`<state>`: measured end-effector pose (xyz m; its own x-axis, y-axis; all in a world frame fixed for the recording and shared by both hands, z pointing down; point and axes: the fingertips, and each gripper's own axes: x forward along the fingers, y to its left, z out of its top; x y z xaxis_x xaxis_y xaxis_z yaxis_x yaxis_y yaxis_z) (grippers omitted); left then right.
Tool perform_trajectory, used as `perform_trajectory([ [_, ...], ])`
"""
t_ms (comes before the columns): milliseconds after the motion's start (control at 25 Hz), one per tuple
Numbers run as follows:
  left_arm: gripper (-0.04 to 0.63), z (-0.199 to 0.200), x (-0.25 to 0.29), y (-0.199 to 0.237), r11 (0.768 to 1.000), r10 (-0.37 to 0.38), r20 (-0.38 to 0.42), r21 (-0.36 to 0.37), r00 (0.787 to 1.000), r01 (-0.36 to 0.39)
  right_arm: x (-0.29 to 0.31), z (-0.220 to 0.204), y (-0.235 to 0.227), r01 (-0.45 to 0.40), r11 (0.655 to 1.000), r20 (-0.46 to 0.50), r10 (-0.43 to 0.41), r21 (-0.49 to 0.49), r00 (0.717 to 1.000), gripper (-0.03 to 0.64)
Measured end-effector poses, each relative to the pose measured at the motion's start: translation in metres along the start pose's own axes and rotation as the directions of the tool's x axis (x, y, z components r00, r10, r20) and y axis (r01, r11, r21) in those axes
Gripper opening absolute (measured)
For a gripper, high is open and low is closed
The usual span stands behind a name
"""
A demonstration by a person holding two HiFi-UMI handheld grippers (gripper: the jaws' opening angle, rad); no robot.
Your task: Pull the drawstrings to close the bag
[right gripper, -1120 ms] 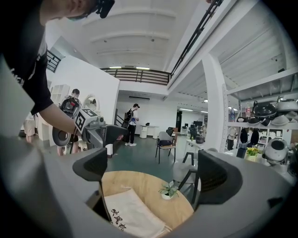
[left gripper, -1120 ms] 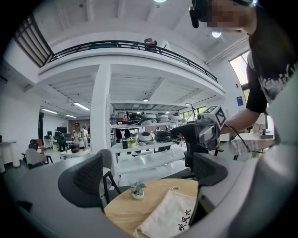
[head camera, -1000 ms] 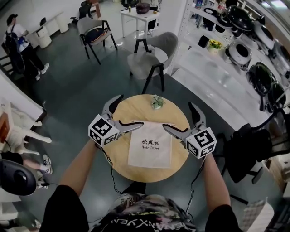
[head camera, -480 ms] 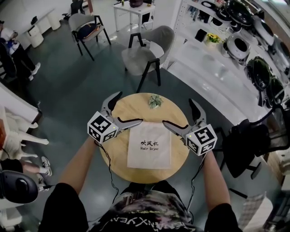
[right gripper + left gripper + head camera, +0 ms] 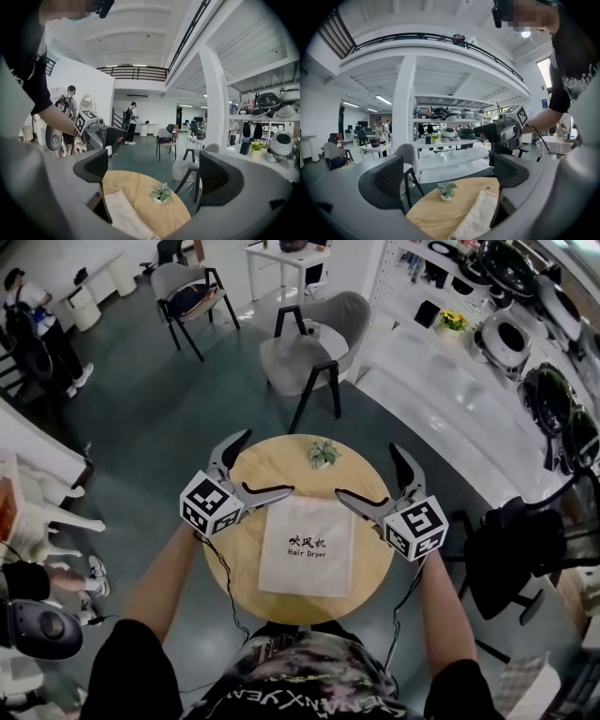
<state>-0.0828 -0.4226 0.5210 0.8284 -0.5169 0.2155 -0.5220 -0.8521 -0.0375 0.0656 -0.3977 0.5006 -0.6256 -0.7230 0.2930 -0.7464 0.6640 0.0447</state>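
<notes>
A flat white drawstring bag [image 5: 307,545] printed "Hair Dryer" lies on the round wooden table [image 5: 272,465], its top edge pointing away from me. My left gripper [image 5: 267,465] hovers open over the bag's top left corner. My right gripper [image 5: 367,472] hovers open over the top right corner. Neither holds anything. In the left gripper view the bag [image 5: 480,215] lies under the right jaw, with a cord loop [image 5: 485,188] at its top. In the right gripper view the bag [image 5: 124,215] lies below the left jaw.
A small potted plant [image 5: 323,453] stands at the table's far edge, beyond the bag. A grey chair [image 5: 305,357] stands behind the table, and a black chair [image 5: 511,549] is at the right. Shelves of cookware [image 5: 525,324] run along the right. A person [image 5: 37,334] stands far left.
Both grippers stay open at either side of the bag's top, barely moved. The head view has shifted slightly. The bag has not moved.
</notes>
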Motion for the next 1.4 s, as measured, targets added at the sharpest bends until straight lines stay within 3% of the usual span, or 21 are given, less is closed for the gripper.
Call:
perform_trajectory([
  [320, 0.588, -0.021, 0.019, 0.008, 0.998, 0.057, -0.080, -0.001, 0.995, -0.057, 0.012, -0.023, -0.024, -0.083, 0.997, -0.030, 0.083, 0.003, 0.996, 0.584],
  [920, 0.588, -0.055, 0.040, 0.026, 0.998, 0.052, -0.222, 0.054, 0.974, -0.041, 0.028, -0.062, -0.052, -0.177, 0.984, -0.136, 0.171, -0.030, 0.976, 0.584],
  [1280, 0.586, -0.096, 0.050, 0.025, 0.991, -0.006, -0.372, 0.119, 0.928, 0.055, 0.035, -0.105, -0.054, -0.279, 0.954, -0.292, 0.239, -0.106, 0.926, 0.584],
  [1400, 0.586, -0.115, 0.052, 0.024, 0.986, -0.035, -0.433, 0.131, 0.901, 0.102, 0.039, -0.120, -0.058, -0.306, 0.944, -0.340, 0.250, -0.120, 0.907, 0.583],
])
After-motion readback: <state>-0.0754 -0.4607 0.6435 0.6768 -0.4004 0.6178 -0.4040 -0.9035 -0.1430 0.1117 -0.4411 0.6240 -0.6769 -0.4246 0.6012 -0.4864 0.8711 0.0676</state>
